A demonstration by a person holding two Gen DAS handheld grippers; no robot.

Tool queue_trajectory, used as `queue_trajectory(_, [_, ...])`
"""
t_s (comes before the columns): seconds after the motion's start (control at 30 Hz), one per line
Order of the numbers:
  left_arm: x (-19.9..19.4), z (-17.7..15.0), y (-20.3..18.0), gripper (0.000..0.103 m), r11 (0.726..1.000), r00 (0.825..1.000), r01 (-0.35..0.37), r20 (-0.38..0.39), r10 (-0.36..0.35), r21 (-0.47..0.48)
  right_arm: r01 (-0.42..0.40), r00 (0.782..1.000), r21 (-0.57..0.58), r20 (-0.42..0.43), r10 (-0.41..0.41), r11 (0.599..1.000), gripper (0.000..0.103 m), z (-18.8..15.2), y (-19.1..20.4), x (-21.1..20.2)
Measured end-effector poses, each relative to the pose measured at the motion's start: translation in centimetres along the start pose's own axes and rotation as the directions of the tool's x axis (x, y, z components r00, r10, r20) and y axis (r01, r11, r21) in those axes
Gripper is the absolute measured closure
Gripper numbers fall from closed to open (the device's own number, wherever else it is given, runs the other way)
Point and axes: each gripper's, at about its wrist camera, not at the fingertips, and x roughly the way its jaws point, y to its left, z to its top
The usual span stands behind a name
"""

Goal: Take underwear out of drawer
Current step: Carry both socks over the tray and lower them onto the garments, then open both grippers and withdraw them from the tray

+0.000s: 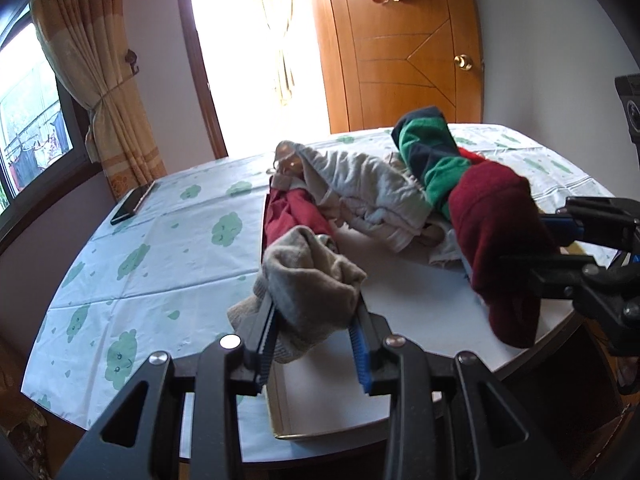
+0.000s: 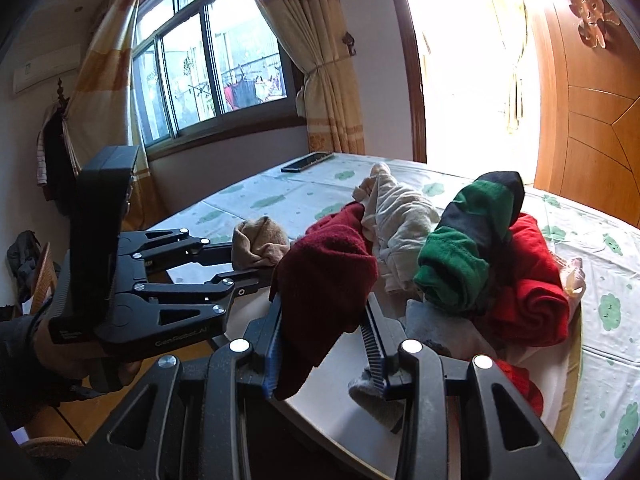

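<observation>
A shallow white drawer [image 1: 420, 300] lies on a cloth printed with green clouds and holds a heap of clothes. My left gripper [image 1: 316, 312] is shut on a beige garment [image 1: 308, 276], lifted over the drawer's near left corner. My right gripper [image 2: 324, 312] is shut on a dark red garment [image 2: 328, 268] that droops between its fingers. In the left wrist view the right gripper [image 1: 548, 244] comes in from the right with the dark red garment [image 1: 496, 240]. In the right wrist view the left gripper [image 2: 232, 264] holds the beige garment [image 2: 260, 240].
Left in the drawer are pale grey underwear [image 1: 360, 188], a green and navy striped piece [image 1: 432, 152] and a bright red piece [image 2: 528, 288]. A dark phone [image 1: 132, 202] lies at the cloth's far left edge. A wooden door [image 1: 400, 52] and curtained windows stand behind.
</observation>
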Motion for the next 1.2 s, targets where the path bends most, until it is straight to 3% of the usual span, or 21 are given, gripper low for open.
queue_trajectory(0.87, [4.1, -0.2, -3.1, 0.068, 0.991, 0.985, -0.022, -0.169, 0.044, 0.130, 0.070, 0.982, 0.028, -0.178, -0.064, 0.997, 0.065, -1.3, -1.7, 5.8])
queue_trajectory(0.97, [4.0, -0.3, -3.0, 0.064, 0.992, 0.985, -0.020, -0.170, 0.041, 0.122, 0.072, 0.981, 0.034, -0.182, -0.064, 0.997, 0.061, -1.5, -1.8, 5.9])
queue_trajectory(1.07, [3.6, -0.3, -2.9, 0.058, 0.995, 0.985, -0.017, -0.169, 0.035, 0.102, 0.063, 0.983, 0.040, -0.178, -0.055, 0.997, 0.046, -1.6, -1.7, 5.8])
queue_trajectory(1.17, [3.0, -0.5, -2.3, 0.043, 0.997, 0.986, -0.028, -0.159, 0.039, 0.071, 0.080, 0.984, 0.045, -0.162, -0.072, 0.996, 0.035, -1.8, -1.5, 5.2])
queue_trajectory(1.2, [2.6, -0.7, -2.3, 0.033, 0.998, 0.988, -0.018, -0.155, 0.028, 0.065, 0.082, 0.985, 0.047, -0.153, -0.074, 0.996, 0.034, -2.0, -1.4, 4.8])
